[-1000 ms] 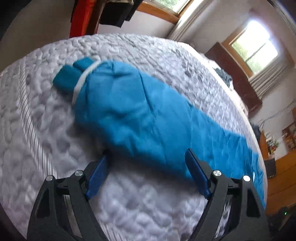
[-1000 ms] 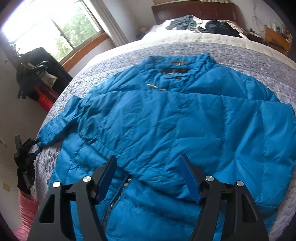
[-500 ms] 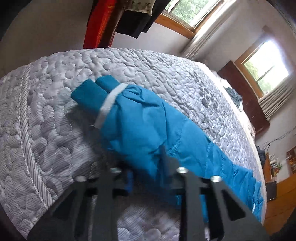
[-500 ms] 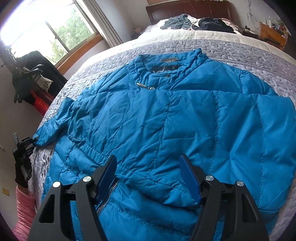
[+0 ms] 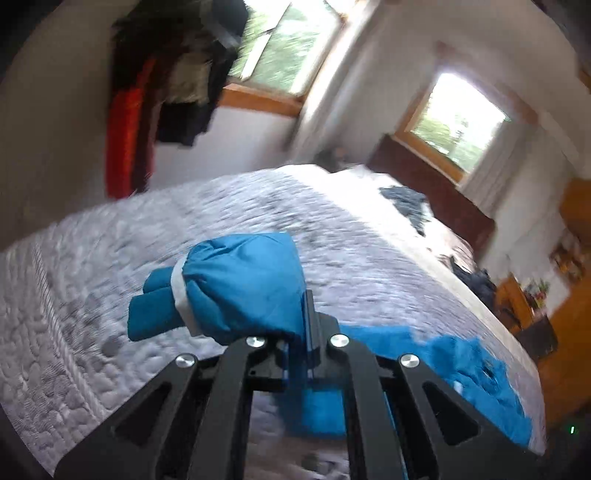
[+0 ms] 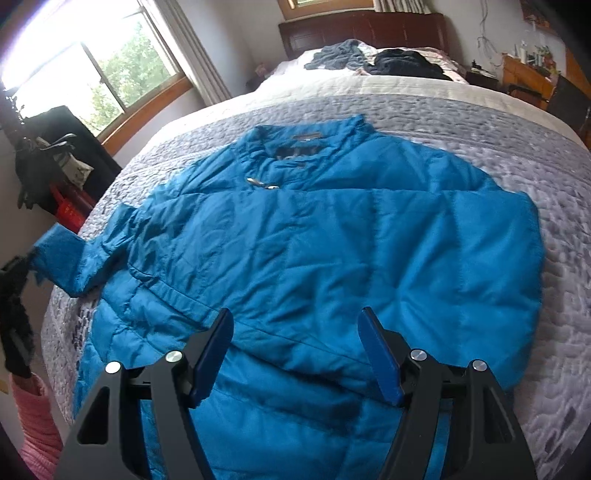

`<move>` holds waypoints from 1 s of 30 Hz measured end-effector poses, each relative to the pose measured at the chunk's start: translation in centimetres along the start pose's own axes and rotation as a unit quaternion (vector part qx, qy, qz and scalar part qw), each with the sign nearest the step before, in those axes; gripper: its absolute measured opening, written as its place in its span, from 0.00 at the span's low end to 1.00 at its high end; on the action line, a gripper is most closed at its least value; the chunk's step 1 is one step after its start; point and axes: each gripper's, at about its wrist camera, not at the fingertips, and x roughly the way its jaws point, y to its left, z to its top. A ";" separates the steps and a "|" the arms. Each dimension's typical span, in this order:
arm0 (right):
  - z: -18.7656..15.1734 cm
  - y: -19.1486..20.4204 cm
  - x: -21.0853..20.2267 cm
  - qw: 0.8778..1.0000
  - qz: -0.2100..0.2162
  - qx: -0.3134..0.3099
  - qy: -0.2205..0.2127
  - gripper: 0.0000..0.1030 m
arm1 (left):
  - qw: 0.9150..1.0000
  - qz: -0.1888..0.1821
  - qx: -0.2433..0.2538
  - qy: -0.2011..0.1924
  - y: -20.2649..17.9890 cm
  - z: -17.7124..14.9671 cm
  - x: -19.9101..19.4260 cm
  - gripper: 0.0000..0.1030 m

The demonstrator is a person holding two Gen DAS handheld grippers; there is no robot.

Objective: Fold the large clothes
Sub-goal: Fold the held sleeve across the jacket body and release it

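A large blue puffer jacket [image 6: 325, 243] lies front-up on the grey quilted bed [image 6: 535, 155], collar toward the headboard. Its left sleeve [image 5: 243, 288] ends in a white band and knit cuff [image 5: 155, 314]. My left gripper [image 5: 308, 325] is shut on that sleeve just behind the cuff and holds it raised off the quilt. From the right wrist view the left gripper [image 6: 16, 295] shows at the far left edge with the cuff [image 6: 59, 254] lifted. My right gripper [image 6: 297, 350] stands open above the jacket's lower front, nothing between its fingers.
Dark and grey clothes [image 6: 399, 59] lie by the wooden headboard [image 6: 362, 33]. Hanging garments [image 5: 170, 92] and a red item stand by the window left of the bed. A wooden desk [image 6: 528, 77] sits at the right. A pink sleeve [image 6: 33, 424] shows at lower left.
My left gripper went from open over the sleeve to shut on it, then lifted the sleeve end off the quilt. The right gripper stayed open and drew back slightly.
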 end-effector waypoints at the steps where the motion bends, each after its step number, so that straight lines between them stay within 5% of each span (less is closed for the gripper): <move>1: -0.1 -0.4 -0.1 1.000 -0.002 0.005 -0.001 0.68 | 1.000 -0.011 0.013 -0.002 -1.4 -0.2 -0.3 0.03; 8: -0.3 -2.5 -0.9 1.000 -0.004 0.028 -0.011 0.68 | 0.989 -0.093 0.115 0.014 -12.6 -3.4 -1.1 0.03; 16: -0.2 -3.9 -1.4 0.999 -0.008 0.040 -0.018 0.68 | 0.961 -0.170 0.208 0.059 -24.2 -9.8 0.9 0.03; 30: -0.2 -5.3 -0.6 0.999 -0.008 0.052 -0.010 0.68 | 0.921 -0.190 0.286 0.186 -30.6 -21.1 8.4 0.04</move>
